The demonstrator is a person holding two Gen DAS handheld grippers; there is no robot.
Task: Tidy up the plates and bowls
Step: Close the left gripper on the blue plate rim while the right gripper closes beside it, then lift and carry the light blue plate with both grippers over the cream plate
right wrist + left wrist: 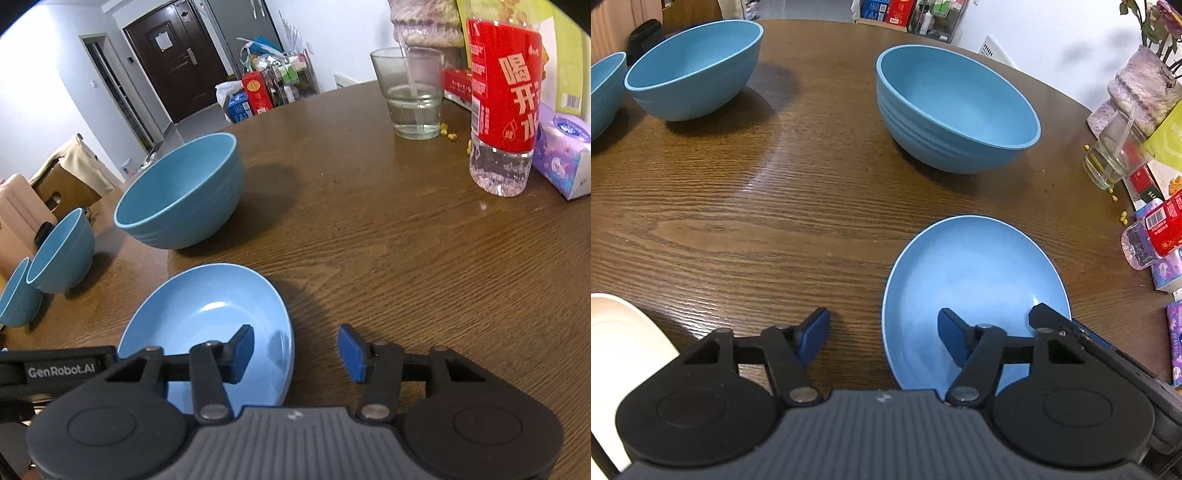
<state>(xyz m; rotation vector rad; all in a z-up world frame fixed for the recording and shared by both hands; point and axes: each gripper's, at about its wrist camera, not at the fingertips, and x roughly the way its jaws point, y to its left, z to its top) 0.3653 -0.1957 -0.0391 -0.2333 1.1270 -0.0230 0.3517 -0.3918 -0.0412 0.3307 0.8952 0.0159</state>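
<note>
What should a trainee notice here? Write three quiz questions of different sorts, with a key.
1. True or false: the blue plate sits inside a bowl.
2. How many blue bowls stand on the table in the right wrist view?
3. What lies between the jaws of the right gripper? A) the plate's rim B) a glass C) a bottle

Key:
1. False; it lies flat on the table.
2. Three.
3. A; one finger is over the plate, the other outside it.

Home: wooden dining table (369, 240), front door (177, 59), tissue pack (561, 155).
</note>
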